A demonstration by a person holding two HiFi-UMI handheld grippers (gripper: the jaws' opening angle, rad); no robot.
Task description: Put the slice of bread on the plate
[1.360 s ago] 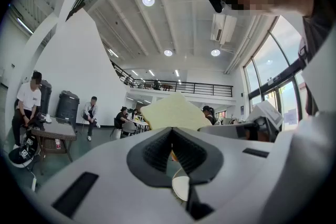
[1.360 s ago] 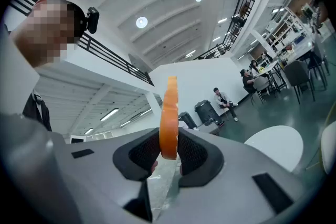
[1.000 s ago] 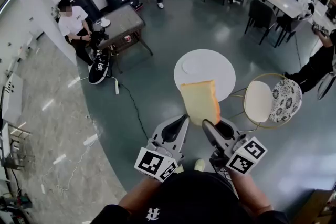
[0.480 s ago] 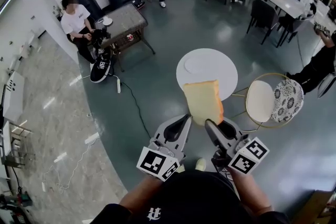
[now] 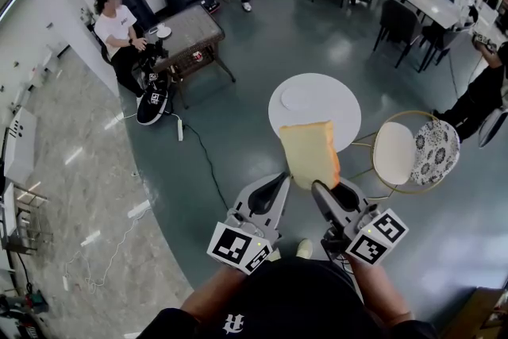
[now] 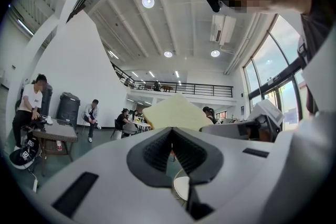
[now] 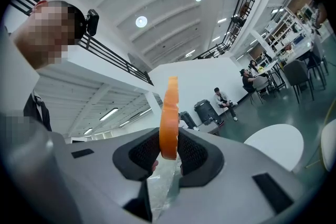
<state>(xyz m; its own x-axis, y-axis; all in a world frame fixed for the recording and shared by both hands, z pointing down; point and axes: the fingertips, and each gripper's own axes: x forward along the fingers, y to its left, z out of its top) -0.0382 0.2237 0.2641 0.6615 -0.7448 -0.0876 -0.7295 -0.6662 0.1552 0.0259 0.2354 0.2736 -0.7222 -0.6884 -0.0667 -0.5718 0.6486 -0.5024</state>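
Note:
A slice of bread (image 5: 309, 154) with a tan crust stands upright in the air, with my right gripper (image 5: 319, 186) shut on its lower edge. In the right gripper view the slice (image 7: 169, 115) shows edge-on as an orange strip between the dark pads. My left gripper (image 5: 278, 180) hangs just left of it, shut and holding nothing. Its own view shows the pale face of the slice (image 6: 176, 112) beyond the jaws. A white plate (image 5: 300, 98) lies on the round white table (image 5: 337, 123) on the far side of the bread.
To the right of the table stand a gold-framed chair with a white seat (image 5: 394, 152) and a patterned cushion (image 5: 432, 151). A person sits by a small brown table (image 5: 186, 32) at the far left. A cable (image 5: 208, 163) trails over the grey floor.
None with the grippers or the bread: only the head view has drifted slightly, so the table sits a little further right.

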